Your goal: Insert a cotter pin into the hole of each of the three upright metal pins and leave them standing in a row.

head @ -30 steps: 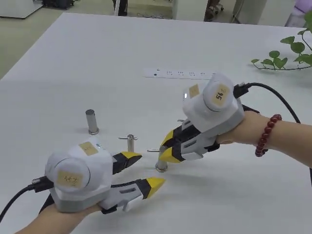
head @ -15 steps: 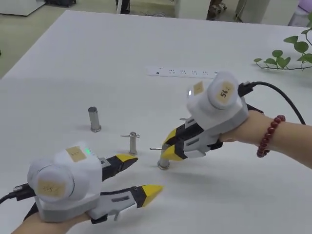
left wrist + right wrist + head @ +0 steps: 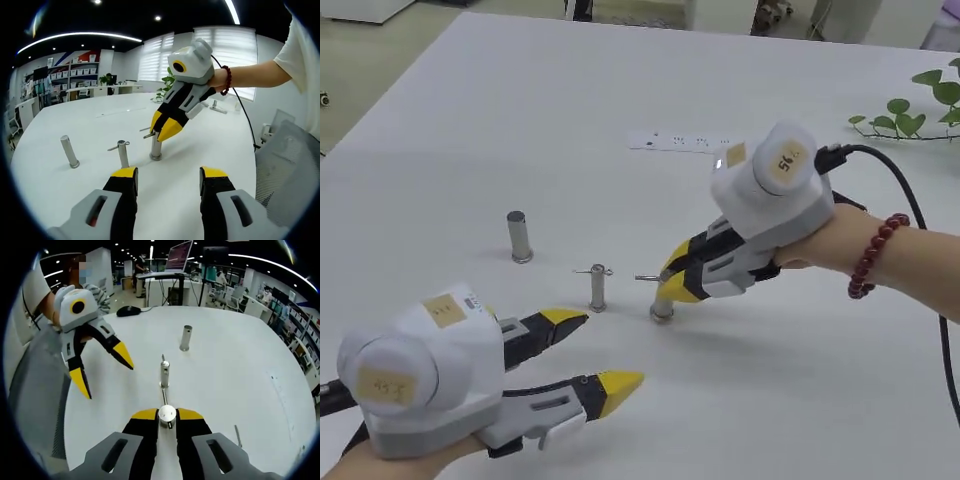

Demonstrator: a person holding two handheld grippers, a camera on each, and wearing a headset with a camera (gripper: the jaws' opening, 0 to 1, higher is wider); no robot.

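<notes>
I see the three pins standing upright on the white table (image 3: 460,120), in one slanting row that runs from far left to near right in the head view. The left pin (image 3: 517,235) stands well apart from both tools, and its top is plain. The middle pin (image 3: 598,290) carries a cotter pin (image 3: 590,270) across its top, and this sticks out on both sides.

The right pin (image 3: 662,310) is at the tips of the right gripper (image 3: 670,288), which comes down on it at a slant from the right. A second cotter pin (image 3: 647,278) sticks out from the top of this pin toward the middle pin. In the right gripper view the two jaws stand close together with the round top of the right pin between them. As far as I can judge they touch it on each side, so I read this tool as clamped on the right pin.

The left gripper (image 3: 592,350) is low and near to me, with its jaws wide apart over bare table. Its tips point toward the middle and right pins but are apart from them.

In the right gripper view a thin metal piece (image 3: 236,436) lies flat on the table beside the jaws; I cannot tell what it is. Further back on the table lie a power strip (image 3: 685,142) and a plant (image 3: 915,115).
</notes>
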